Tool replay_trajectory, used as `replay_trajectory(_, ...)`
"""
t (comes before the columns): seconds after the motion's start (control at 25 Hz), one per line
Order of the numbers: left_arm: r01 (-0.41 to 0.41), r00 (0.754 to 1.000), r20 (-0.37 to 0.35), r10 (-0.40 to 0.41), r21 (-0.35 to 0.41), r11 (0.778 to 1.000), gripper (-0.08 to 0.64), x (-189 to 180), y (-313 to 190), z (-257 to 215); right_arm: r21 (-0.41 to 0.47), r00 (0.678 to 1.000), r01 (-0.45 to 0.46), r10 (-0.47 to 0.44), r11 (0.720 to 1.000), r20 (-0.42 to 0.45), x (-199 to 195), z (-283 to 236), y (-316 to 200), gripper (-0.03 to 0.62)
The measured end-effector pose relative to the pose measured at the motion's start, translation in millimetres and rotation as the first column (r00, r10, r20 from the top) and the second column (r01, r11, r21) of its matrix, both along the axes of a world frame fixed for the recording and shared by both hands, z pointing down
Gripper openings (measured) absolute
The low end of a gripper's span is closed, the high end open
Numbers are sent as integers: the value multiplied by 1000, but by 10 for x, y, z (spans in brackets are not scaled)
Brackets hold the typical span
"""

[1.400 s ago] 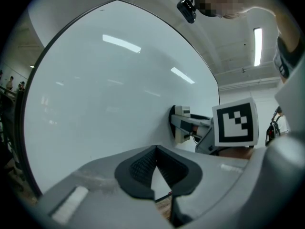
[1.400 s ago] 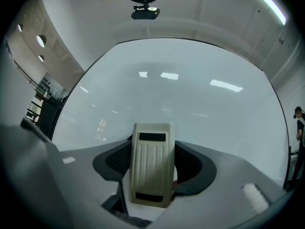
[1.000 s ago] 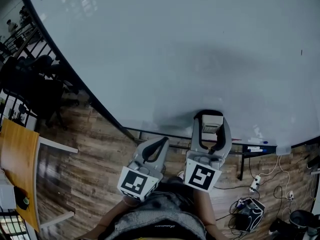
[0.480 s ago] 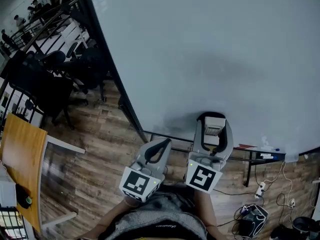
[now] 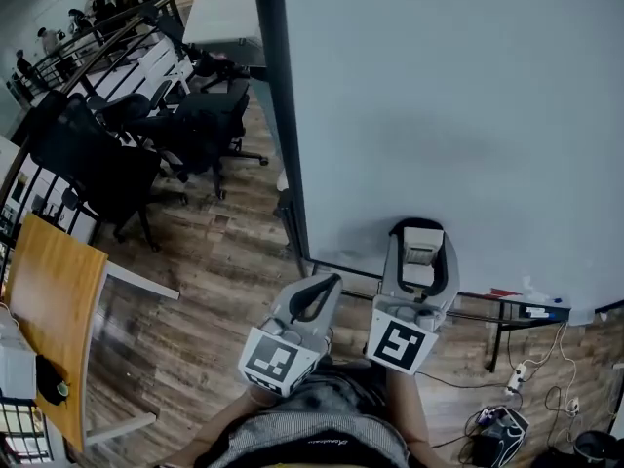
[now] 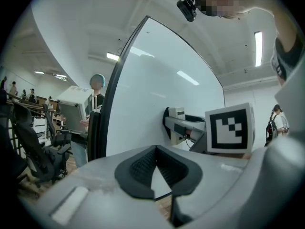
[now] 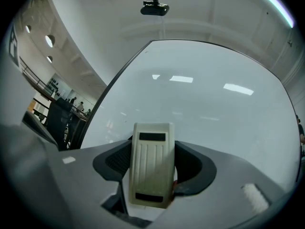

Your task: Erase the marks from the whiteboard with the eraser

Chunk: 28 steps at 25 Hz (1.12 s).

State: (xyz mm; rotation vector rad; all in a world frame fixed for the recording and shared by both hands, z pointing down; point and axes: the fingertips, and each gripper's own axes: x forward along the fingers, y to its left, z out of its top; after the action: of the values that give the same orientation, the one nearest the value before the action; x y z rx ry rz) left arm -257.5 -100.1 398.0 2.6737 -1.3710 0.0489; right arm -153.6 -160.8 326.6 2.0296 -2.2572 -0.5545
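Plainly, most of the wiping looks done: the whiteboard fills the upper right of the head view as one pale, even surface, and no pen mark shows on any part of it, nor in the right gripper view, where only reflections of ceiling lights lie across the whiteboard. The right gripper, low and centre-right in the head view, pinches the cream eraser between its two dark pads; the right gripper view shows the eraser standing upright in that clamp, its ribbed back toward the camera, aimed at the board's lower area. Whether its face touches the board I cannot tell. The left gripper, just left of the right one, has its jaws pressed together at the tips with nothing between them, as the left gripper view confirms, and it takes no part in the wiping. Since the board runs past the frame's top and right edges, marks could remain out of sight; judged from what shows, only a check of those areas is left. Office chairs stand at the upper left.
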Motion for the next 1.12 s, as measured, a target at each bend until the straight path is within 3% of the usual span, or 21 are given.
replay_trajectory(0.36, -37, 999, 18, 37, 0, 999, -2, -25, 5, 16, 1, 1000, -20, 20, 1000, 6, 3, -8, -15, 265)
replay_trajectory(0.6, -21, 999, -39, 21, -18, 1000, -2, -20, 17, -64, 5, 1000, -24, 24, 1000, 12, -60, -36, -16, 265)
replay_trajectory(0.84, 2, 999, -50, -2, -8, 1000, -2, -49, 19, -103, 15, 1000, 16, -16, 1000, -11, -224, -41, -36, 265)
replay_trajectory(1.12, 14, 1000, -16, -13, 4, 1000, -2, -30, 55, -83, 19, 999, 48, -47, 999, -23, -206, -49, -4, 265)
